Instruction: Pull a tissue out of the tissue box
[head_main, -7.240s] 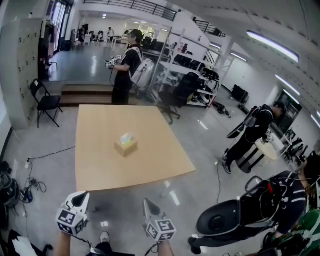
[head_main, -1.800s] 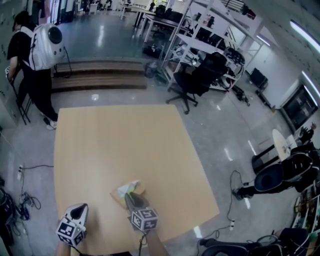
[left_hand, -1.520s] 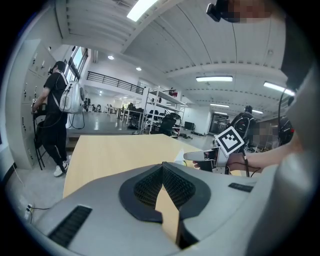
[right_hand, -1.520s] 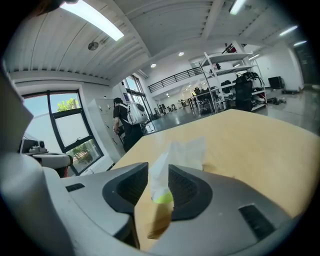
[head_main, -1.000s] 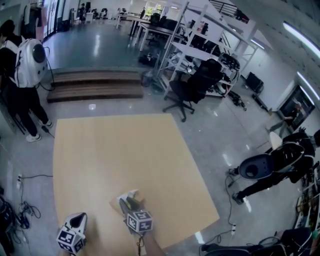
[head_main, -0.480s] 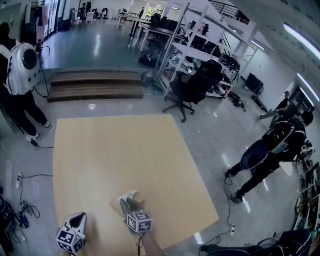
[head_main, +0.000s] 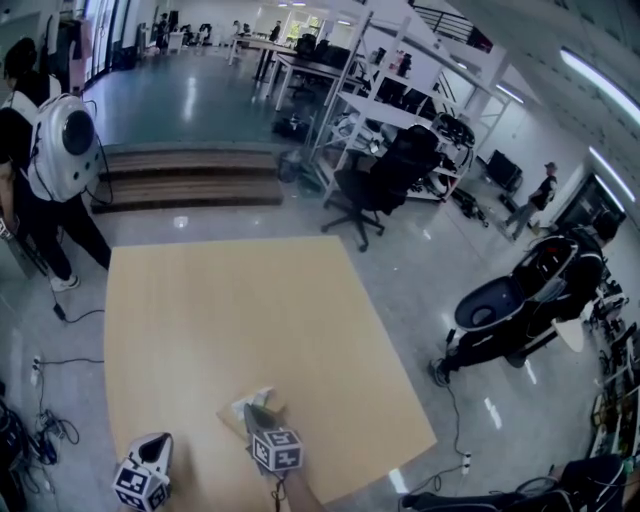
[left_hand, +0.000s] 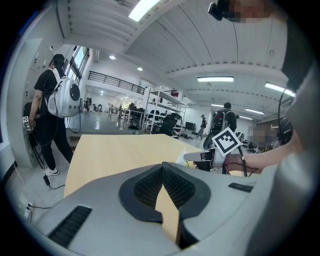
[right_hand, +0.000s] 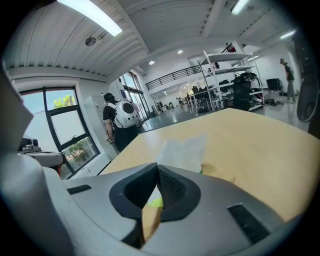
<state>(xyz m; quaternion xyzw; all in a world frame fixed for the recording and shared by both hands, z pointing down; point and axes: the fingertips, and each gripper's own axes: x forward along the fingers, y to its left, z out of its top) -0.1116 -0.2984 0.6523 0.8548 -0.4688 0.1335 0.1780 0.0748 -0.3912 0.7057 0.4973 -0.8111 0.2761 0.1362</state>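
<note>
table of pale wood, tissue box, glossy floor

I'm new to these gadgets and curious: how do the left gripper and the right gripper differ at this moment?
The right gripper reaches over the tissue box; the left gripper hangs apart from it, near the table's edge. The right gripper's jaws, which have just been closing, pinch the tissue; the left gripper's jaws meet on nothing. Both have their jaws shut.
</note>
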